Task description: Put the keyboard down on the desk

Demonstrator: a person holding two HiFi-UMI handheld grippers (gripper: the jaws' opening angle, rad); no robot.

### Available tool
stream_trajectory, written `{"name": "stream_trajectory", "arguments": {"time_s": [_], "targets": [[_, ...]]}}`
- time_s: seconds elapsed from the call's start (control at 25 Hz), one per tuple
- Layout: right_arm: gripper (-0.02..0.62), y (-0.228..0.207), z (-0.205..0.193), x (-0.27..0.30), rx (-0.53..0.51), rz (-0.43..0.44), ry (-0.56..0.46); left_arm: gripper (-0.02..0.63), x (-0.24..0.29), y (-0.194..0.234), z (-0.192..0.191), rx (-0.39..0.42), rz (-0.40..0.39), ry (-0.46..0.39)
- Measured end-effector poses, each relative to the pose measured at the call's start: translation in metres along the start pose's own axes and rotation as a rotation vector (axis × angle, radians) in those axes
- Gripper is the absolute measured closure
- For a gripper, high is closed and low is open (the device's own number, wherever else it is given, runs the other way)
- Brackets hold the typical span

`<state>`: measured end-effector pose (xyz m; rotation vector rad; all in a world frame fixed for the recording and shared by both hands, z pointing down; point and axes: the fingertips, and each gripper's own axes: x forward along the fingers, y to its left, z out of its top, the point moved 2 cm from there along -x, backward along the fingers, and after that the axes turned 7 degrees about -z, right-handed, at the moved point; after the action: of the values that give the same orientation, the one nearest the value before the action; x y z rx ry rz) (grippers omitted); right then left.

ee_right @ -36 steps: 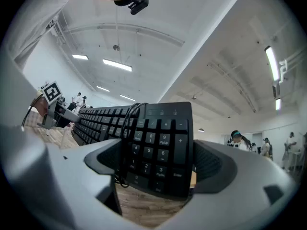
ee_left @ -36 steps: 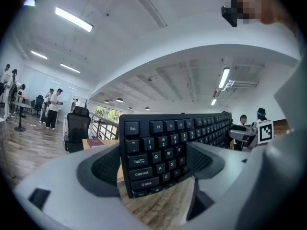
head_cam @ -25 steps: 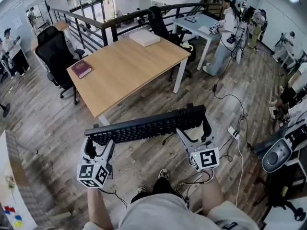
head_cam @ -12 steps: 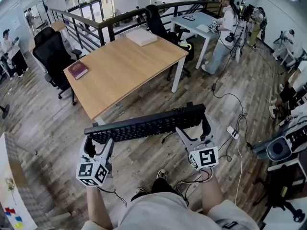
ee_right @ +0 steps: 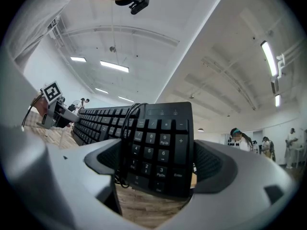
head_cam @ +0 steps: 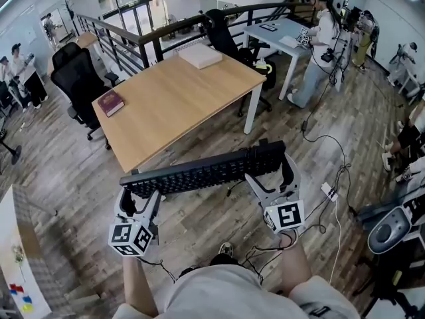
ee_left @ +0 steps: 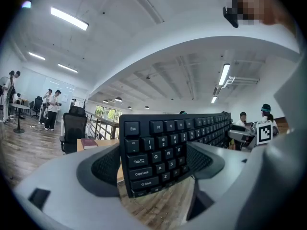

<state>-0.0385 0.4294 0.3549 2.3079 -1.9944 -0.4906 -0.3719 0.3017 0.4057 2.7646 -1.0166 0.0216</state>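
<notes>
Keyboard (head_cam: 199, 172) tight in left tool (ee_left: 157, 163) and right tool (ee_right: 156, 153); underside hidden, cable (ee_right: 125, 128) perhaps dangling.

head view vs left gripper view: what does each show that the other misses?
Head view only: the keyboard whole, hanging over the floor short of the desk, and a white box on the desk's far corner. Left gripper view only: readable key legends, the Esc end between the left claw's jaws, ceiling lights. Both: keyboard, desk, maroon book, black chair.
</notes>
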Motion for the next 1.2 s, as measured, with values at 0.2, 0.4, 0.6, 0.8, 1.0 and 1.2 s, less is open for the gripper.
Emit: {"name": "stream_trajectory", "arguments": {"time_s": [0.2,0.4,0.6,0.8,1.0,1.2], "targets": [[0.14,-0.02,-0.017,0.008,0.032,-0.002,0.003,0.179,0.022,-0.01,0.003,0.028,0.014,-0.012],[0.14,-0.034,-0.027,0.016,0.029,-0.002,0.006,0.179,0.041,-0.015,-0.003,0.015,0.017,0.007],[0.14,-0.04,-0.033,0.023,0.035,-0.016,0.023,0.179,0.056,-0.011,-0.002,0.016,0.01,0.015],[0.14,-0.044,-0.046,0.029,0.024,-0.03,0.035,0.179,0.074,-0.006,-0.013,0.006,-0.014,0.017],[0.14,-0.048,-0.061,0.041,0.004,-0.032,0.041,0.179,0.094,0.001,-0.029,-0.016,-0.026,0.013],[0.14,-0.055,-0.062,0.106,-0.016,-0.037,0.054,0.179,0.15,0.038,-0.013,-0.054,-0.05,0.023]]}}
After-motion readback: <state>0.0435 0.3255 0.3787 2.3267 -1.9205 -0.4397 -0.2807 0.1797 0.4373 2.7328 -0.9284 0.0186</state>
